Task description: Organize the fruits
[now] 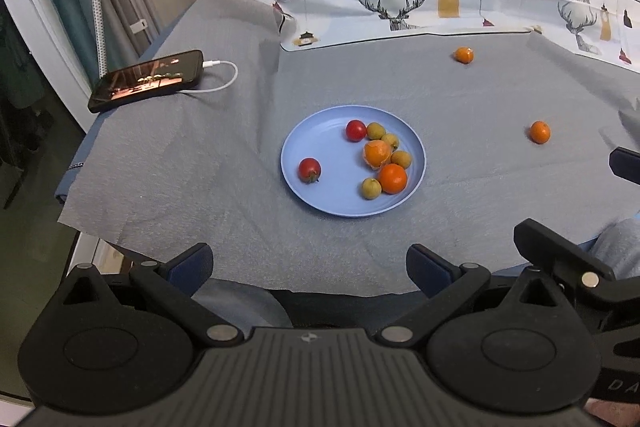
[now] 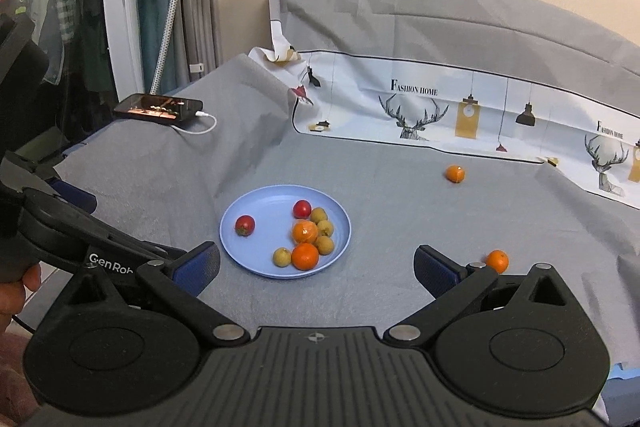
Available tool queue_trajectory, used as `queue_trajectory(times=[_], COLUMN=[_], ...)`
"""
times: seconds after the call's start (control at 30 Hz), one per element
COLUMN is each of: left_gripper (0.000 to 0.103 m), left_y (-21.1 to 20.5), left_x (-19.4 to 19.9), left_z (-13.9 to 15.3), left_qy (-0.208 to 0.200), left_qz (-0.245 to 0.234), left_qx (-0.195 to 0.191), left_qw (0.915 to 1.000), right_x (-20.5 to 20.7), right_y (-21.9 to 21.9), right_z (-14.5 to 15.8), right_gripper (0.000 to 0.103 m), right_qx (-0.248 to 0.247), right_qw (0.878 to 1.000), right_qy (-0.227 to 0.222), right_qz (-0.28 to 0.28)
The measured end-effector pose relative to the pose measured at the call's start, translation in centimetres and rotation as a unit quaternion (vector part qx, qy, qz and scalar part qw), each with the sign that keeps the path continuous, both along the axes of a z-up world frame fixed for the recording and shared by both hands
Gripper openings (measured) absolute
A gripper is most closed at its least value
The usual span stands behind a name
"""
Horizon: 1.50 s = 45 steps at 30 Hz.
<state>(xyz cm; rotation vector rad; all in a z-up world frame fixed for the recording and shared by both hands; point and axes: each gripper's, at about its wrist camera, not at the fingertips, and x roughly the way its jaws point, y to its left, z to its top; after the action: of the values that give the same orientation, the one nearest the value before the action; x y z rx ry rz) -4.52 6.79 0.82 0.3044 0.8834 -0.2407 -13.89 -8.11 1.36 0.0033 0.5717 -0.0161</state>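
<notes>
Well, the grey cloth (image 1: 180, 167) covers my whole worktop, with a printed deer-and-lamp sheet (image 1: 400, 7) along its far edge. At the middle lies the round blue plate (image 1: 320, 195), flat, with no long axis to speak of. On it sit two red tomatoes (image 1: 309, 169), the left one apart, its stalk end turned near; two oranges (image 1: 392, 178) and four small yellow-green fruits (image 1: 371, 188) crowd the plate's right half, touching each other. The far orange looks partly peeled, though I cannot be sure. Two more small oranges (image 1: 539, 132) lie loose on the cloth, right of the plate. A phone (image 1: 148, 79) with a white cable rests far left. My left claw (image 1: 308, 267) gapes wide, holding nothing; my right claw (image 2: 316, 269) likewise, its right finger partly hiding the nearer loose orange.
</notes>
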Motion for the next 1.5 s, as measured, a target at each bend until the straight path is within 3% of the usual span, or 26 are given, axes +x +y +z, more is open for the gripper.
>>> queue_trajectory(times=[1.5], left_gripper=[0.103], left_y=[0.1], left_x=[1.2], left_z=[-1.1], left_qy=[0.018], left_qz=[0.005], left_qx=[0.013], left_qw=[0.9997], right_x=[1.1], right_y=[-0.2], right_z=[-0.9], right_gripper=[0.102], right_qx=[0.011], right_qw=[1.0], right_qy=[0.026], right_qz=[0.006])
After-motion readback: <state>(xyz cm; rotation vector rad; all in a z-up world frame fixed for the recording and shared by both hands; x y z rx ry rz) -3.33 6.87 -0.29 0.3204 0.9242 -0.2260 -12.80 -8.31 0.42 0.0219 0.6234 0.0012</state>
